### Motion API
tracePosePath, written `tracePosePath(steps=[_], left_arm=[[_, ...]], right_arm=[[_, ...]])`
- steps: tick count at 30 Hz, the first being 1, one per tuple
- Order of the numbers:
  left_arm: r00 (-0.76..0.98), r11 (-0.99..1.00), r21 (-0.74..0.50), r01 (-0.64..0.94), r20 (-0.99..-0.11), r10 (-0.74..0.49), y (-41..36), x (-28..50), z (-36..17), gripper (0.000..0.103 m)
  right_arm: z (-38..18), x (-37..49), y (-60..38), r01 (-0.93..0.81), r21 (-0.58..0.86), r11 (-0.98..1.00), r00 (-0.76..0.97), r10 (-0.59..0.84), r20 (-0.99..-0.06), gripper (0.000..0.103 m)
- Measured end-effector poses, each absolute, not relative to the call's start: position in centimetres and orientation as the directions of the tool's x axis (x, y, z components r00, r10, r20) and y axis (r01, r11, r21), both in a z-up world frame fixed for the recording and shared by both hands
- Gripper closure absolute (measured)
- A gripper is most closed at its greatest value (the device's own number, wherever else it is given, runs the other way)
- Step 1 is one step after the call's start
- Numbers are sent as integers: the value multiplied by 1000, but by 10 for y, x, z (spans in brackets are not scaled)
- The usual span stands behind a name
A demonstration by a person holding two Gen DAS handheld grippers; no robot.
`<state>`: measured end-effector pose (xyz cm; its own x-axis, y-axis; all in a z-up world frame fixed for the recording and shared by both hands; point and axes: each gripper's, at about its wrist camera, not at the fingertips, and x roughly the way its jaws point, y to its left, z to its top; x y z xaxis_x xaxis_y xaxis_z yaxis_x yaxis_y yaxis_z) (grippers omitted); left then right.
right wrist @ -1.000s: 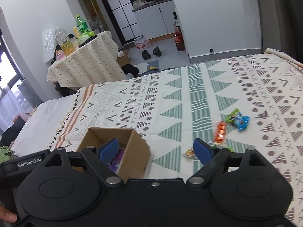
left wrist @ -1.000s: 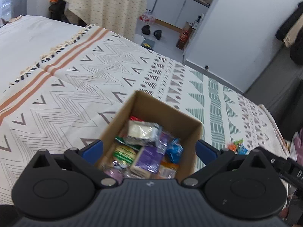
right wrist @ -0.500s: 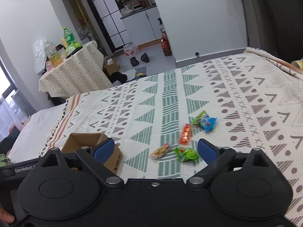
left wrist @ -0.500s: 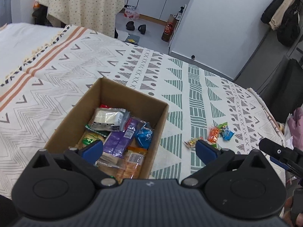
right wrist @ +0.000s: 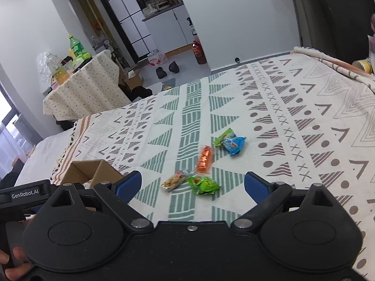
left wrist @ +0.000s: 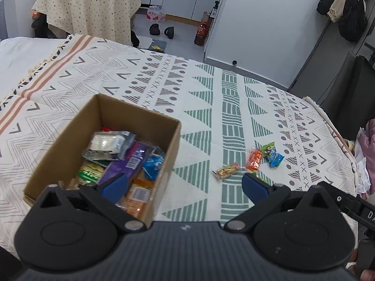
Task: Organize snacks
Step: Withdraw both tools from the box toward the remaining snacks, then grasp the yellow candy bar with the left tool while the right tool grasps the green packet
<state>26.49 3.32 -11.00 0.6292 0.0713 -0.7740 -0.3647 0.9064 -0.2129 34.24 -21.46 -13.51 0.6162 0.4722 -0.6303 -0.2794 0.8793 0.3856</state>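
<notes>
- Patterned blanket (left wrist: pixel 211 107) covers a bed, with a white wall and grey floor beyond its far edge.
- Round desk (right wrist: pixel 86 89) under a dotted cloth stands past the bed, carrying bottles.
- Cardboard box (left wrist: pixel 58 145) sits open on the blanket, left of the loose snacks, holding several wrapped packets.
- Left tool (left wrist: pixel 184 185) hangs above the blanket with its blue fingers wide apart and nothing between them; one finger is over the box's near corner.
- Right tool (right wrist: pixel 192 185) hovers low over the loose snacks, fingers spread wide and empty.
- Green packet (right wrist: pixel 204 185) lies nearest the right tool, just beside a clear packet of nuts (right wrist: pixel 173 182).
- Orange packet (right wrist: pixel 205 159) lies just behind those two.
- Blue packet (right wrist: pixel 234 144) touches a small green wrapper (right wrist: pixel 222 137), farthest from the tools.
</notes>
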Motion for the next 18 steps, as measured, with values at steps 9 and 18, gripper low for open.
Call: tracePosePath(steps=[9, 18], left_arm=[[624, 929, -205, -309, -781, 36, 4, 283, -125, 0], [629, 943, -204, -262, -778, 6, -18, 306, -149, 10]], right_arm=[[-171, 351, -232, -245, 416, 876, 598, 474, -646, 9], [-201, 368, -233, -223, 433, 873, 573, 477, -667, 22]])
